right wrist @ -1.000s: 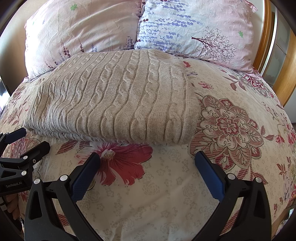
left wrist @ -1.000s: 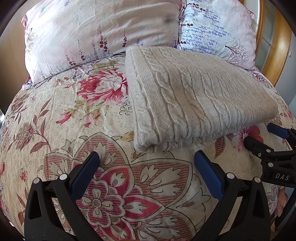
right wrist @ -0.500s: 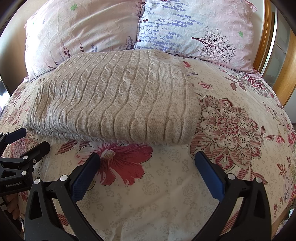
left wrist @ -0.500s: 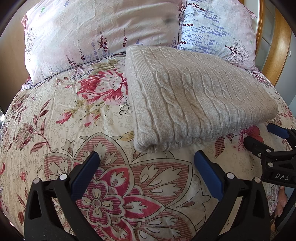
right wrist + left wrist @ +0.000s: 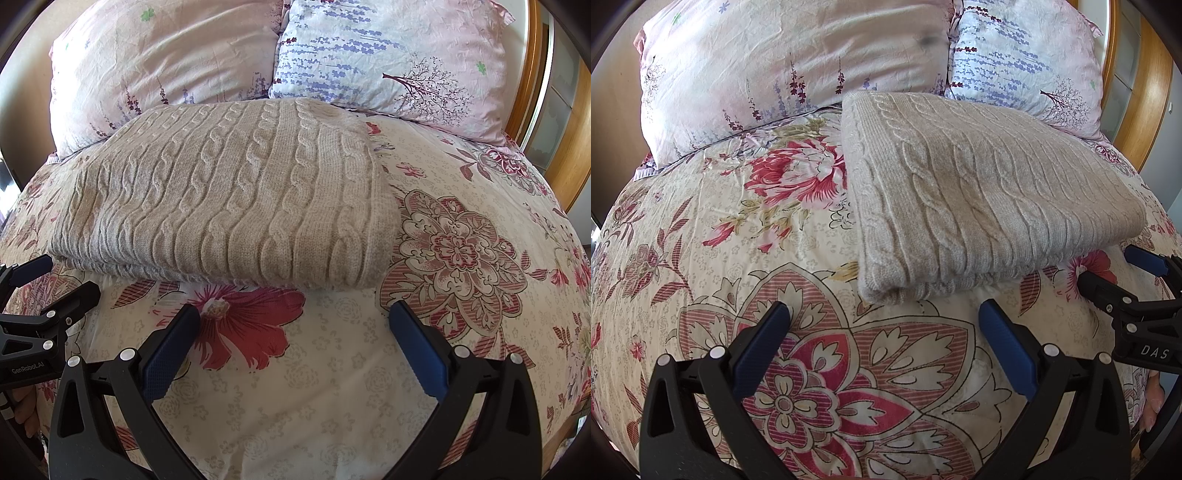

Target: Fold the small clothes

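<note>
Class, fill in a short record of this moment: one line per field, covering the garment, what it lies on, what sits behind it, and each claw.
garment: beige cable-knit sweater, folded into a rectangle
surface: floral bedspread
behind garment: two floral pillows
left claw: open, empty, short of the sweater's near edge
right claw: open, empty, short of the near edge
contact: neither claw touches the sweater

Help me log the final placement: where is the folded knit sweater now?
The folded knit sweater lies on the floral bedspread, its far edge against the two pillows. Its near edge sits just beyond both open grippers: left gripper, right gripper.
</note>
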